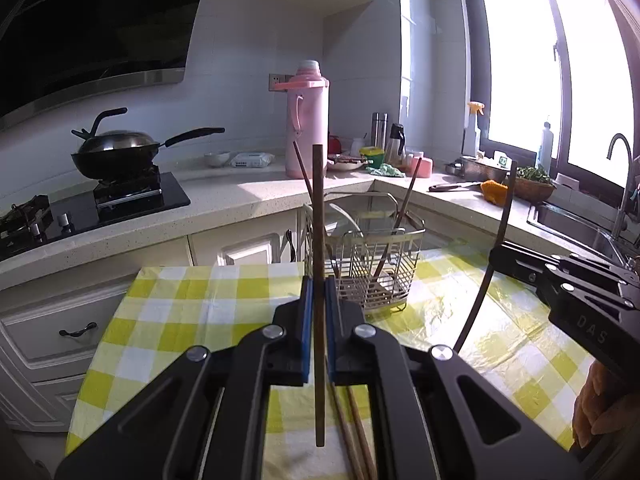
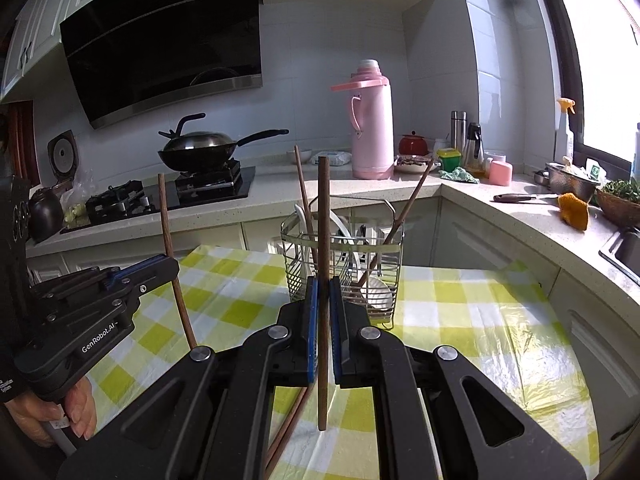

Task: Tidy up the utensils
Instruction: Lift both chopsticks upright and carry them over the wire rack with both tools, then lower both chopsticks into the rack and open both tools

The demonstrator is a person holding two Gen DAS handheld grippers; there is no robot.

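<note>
Left wrist: both tools clamp upright chopsticks (image 1: 319, 216) above a yellow-checked tablecloth (image 1: 192, 304); kitchen counter (image 1: 240, 200) behind.

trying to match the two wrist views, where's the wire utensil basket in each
Left wrist view: the wire utensil basket sits just right of centre, behind the held chopstick.
Right wrist view: the basket is at centre, behind that gripper's chopstick.
Shared landmark: the pink thermos on the counter.

A pink thermos (image 2: 372, 120) stands on the far counter (image 2: 280, 184). Left of it, a lidded wok (image 2: 198, 148) sits on the black stove (image 2: 168, 196) beneath the range hood (image 2: 160, 40). At the right, a knife (image 2: 516, 198) lies near an orange cloth (image 2: 574, 210), and a yellow-checked tablecloth (image 2: 460, 320) covers the near table.
</note>
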